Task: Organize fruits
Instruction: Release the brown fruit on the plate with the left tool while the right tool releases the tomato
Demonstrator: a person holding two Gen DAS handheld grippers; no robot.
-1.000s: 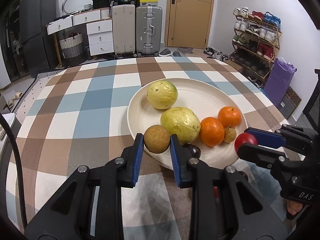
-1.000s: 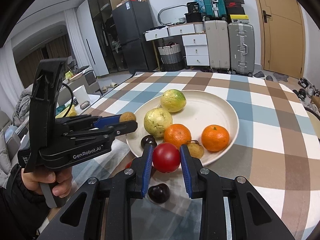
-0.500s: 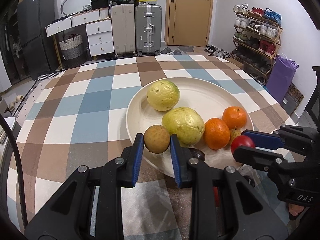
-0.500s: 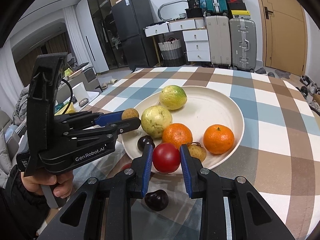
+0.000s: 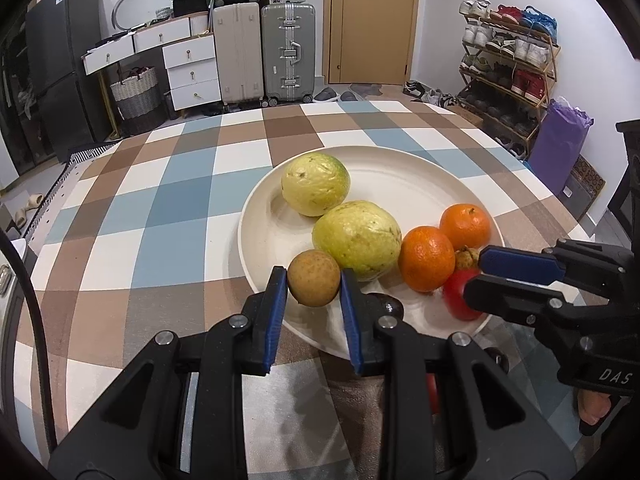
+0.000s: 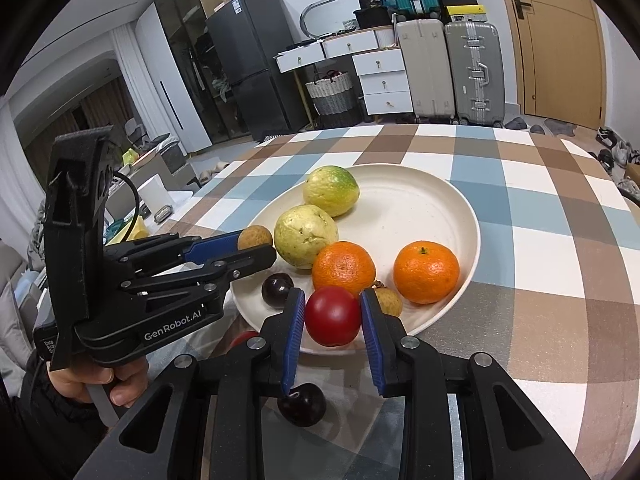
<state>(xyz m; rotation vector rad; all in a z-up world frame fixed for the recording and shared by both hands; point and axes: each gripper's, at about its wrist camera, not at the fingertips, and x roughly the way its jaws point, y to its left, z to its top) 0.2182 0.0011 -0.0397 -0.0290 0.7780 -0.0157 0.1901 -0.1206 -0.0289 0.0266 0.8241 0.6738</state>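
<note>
With the left gripper (image 5: 314,286) clamped on a longan (image 5: 314,277) and the right gripper (image 6: 333,314) clamped on a red tomato (image 6: 333,315), each should lower into a bare patch of the plate (image 6: 404,216) before opening, clear of the oranges (image 6: 344,268).

Glossy red fruit (image 6: 333,316); matt speckled plate (image 6: 416,216).

Checkered table (image 5: 168,216) bears plate (image 5: 400,168), dark plum (image 6: 303,405).

bright, even indoor light, soft shadows, sharp centre, strong fisheye bending and dark vignetted corners
</note>
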